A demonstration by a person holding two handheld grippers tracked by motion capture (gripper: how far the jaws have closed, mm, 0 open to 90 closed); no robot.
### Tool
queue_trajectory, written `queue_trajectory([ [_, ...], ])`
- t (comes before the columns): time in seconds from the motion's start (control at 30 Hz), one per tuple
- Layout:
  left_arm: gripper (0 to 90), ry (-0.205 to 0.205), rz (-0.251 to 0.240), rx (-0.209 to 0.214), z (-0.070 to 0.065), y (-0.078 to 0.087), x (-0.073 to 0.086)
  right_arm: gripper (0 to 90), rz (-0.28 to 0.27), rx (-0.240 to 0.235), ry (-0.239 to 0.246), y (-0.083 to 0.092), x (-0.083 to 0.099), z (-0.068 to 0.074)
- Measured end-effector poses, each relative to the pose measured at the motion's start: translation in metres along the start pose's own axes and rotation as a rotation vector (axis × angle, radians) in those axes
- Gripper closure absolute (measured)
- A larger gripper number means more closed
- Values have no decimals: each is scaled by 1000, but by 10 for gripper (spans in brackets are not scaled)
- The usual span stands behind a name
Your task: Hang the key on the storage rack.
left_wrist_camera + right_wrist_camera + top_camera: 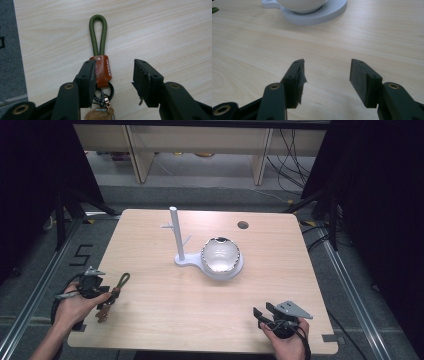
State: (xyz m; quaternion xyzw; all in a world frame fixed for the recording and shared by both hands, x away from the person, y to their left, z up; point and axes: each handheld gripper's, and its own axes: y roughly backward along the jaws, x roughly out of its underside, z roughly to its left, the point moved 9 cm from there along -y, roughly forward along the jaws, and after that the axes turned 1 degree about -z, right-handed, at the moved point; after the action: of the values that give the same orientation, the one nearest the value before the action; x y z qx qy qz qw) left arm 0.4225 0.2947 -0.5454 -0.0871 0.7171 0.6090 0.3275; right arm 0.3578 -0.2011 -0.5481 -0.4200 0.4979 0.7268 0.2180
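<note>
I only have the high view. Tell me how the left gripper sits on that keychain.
Observer: The left gripper is open; the keychain's brown leather tab lies against one of its fingers, well clear of the other.
Operator: Report where the cord points.
Observer: The green cord loop lies flat on the table, pointing straight ahead of the fingers.
Operator: Now check the right gripper.
Observer: The right gripper is open with nothing between its fingers, aimed at the white stand base.
</note>
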Motion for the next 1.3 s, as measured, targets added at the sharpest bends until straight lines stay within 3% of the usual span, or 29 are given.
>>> queue_trajectory([
  [0.03, 542, -1, 41, 2, 1, 1, 0, 465, 4, -2, -1, 1, 0, 0],
  [0.13, 561, -21, 105, -9, 6, -4, -1, 464, 14, 5, -2, 2, 1, 0],
  [0.2, 564, -20, 112, -7, 6, -7, -1, 464, 13, 5, 0, 1, 1, 0],
  [0.23, 576, -39, 151, -16, 8, -7, 0, 464, 4, -1, 2, 0, 1, 0],
  [0.3, 579, -23, 165, -17, 7, -13, -2, 464, 5, -1, 2, 0, 1, 0],
  [0.33, 585, -43, 187, -19, 8, -14, -1, 464, 15, 3, -37, 1, 2, 3],
  [0.37, 593, -39, 182, -15, 8, -17, -2, 464, 19, -1, -45, 1, 3, 4],
  [0.4, 598, -37, 210, -19, 6, -19, -2, 464, 9, -7, -9, 0, 2, 1],
  [0.6, 620, -63, 240, -26, 6, -23, -3, 463, 8, -12, -6, 0, 1, 1],
  [0.7, 617, -51, 252, -22, 6, -24, -3, 462, 4, -25, -7, 1, 1, 3],
  [0.77, 611, -41, 251, -22, 6, -28, -3, 461, 32, -14, -43, 2, 3, 7],
  [0.8, 610, -14, 262, -15, 4, -30, -2, 461, 22, -21, -5, 1, 2, 4],
  [0.97, 600, -16, 276, -17, 6, -33, -3, 461, 20, -19, 4, 0, 3, 3],
  [1.07, 601, -18, 285, -17, 6, -34, -3, 461, 15, -41, -17, 0, 1, 8],
  [1.13, 603, -22, 291, -15, 7, -34, -3, 461, 13, -28, -1, -1, 1, 6],
  [1.23, 615, -25, 298, -10, 8, -35, -2, 462, 26, -26, -23, 2, 2, 9],
  [1.27, 615, -23, 299, -7, 8, -35, -2, 462, 14, -28, 8, 1, 1, 6],
  [1.3, 618, -24, 300, -4, 8, -35, -2, 462, 13, -26, 8, 1, 1, 6],
])
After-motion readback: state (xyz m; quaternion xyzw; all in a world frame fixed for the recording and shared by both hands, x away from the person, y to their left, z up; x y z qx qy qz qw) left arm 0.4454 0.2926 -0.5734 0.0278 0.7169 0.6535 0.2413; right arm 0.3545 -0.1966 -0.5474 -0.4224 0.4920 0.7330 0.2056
